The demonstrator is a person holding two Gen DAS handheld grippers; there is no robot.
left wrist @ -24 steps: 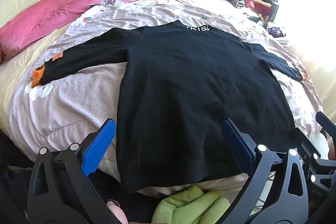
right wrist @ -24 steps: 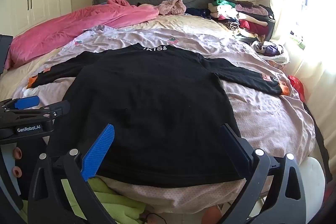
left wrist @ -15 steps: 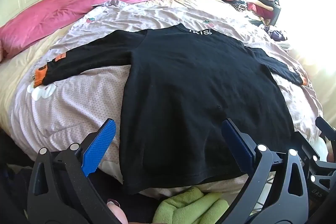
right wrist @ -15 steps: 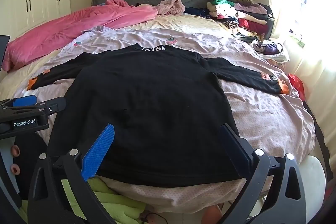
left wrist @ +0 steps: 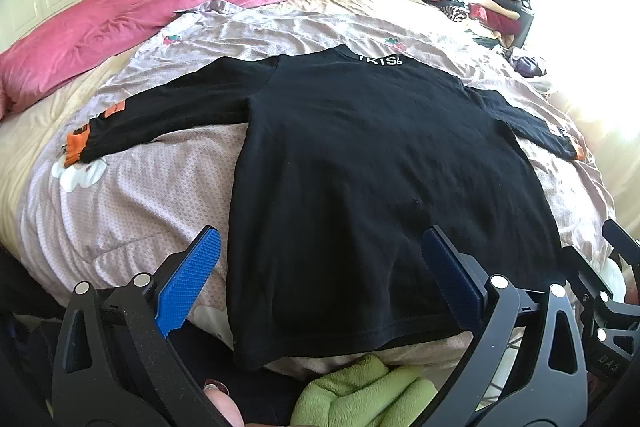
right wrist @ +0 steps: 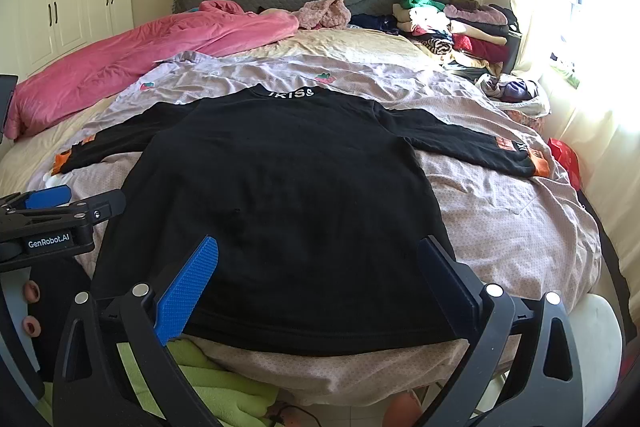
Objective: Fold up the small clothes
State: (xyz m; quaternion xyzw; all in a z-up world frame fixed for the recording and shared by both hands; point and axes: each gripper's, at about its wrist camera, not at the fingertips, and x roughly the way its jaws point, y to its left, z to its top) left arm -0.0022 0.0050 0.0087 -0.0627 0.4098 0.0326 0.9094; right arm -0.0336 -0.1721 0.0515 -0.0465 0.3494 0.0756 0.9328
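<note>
A black long-sleeved top (left wrist: 360,167) (right wrist: 288,195) lies flat and spread out on the bed, collar with white letters at the far end, both sleeves stretched sideways with orange cuffs (left wrist: 76,143) (right wrist: 538,163). Its hem hangs at the bed's near edge. My left gripper (left wrist: 320,267) hovers open over the hem's left half, nothing between its blue pads (left wrist: 188,283). The right gripper (right wrist: 320,275) stands open above the hem's middle, also holding nothing. The left gripper (right wrist: 56,211) shows at the left edge of the right wrist view.
A pale lilac sheet (left wrist: 140,195) covers the bed. A pink duvet (left wrist: 140,15) is bunched at the far left, a stack of folded clothes (right wrist: 452,27) at the far right by the window. Green fabric (left wrist: 360,391) lies below the bed's near edge. Wardrobes (right wrist: 60,7) stand at left.
Both grippers have stayed open. The left wrist view has shifted slightly, the top sliding a little right and down in it; the right view is almost unchanged.
</note>
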